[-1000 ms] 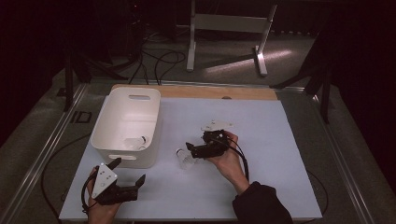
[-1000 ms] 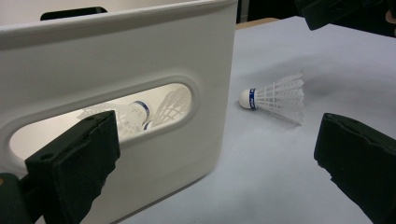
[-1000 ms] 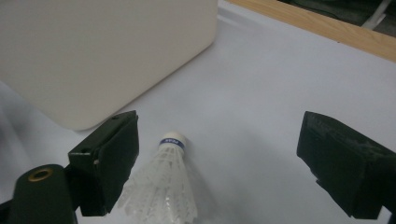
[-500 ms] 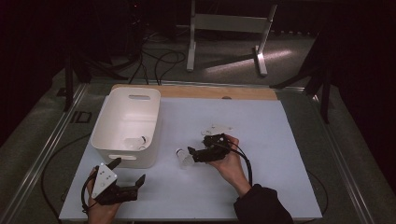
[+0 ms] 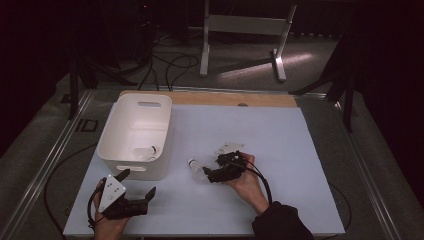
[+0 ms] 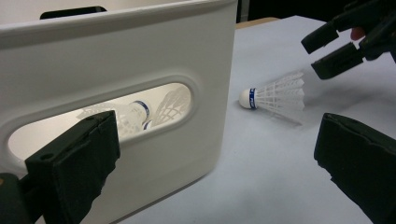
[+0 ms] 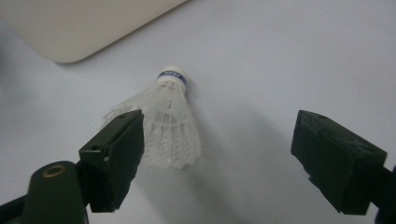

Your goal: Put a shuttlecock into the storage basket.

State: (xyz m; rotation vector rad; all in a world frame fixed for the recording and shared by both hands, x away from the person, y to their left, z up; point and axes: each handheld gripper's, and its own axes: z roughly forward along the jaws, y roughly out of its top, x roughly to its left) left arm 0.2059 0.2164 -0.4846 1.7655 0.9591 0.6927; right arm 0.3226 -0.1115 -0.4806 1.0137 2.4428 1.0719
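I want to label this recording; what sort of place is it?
Probably a lab or studio recording bench: a white-topped table on a dark floor with loose cables, a metal stand behind, and handheld grippers.

I count two tongs in my hands: my left gripper (image 5: 137, 192) at about seven o'clock on the table, and my right gripper (image 5: 212, 172) near the middle. One white bin (image 5: 136, 134) stands at about ten o'clock. One shuttlecock (image 7: 172, 126) lies loose on the table mat (image 5: 280, 150), just off my right gripper. Through the bin's handle slot I make out two more shuttlecocks (image 6: 135, 112) inside, though the slot may hide others. That makes three shuttlecocks that I can see.
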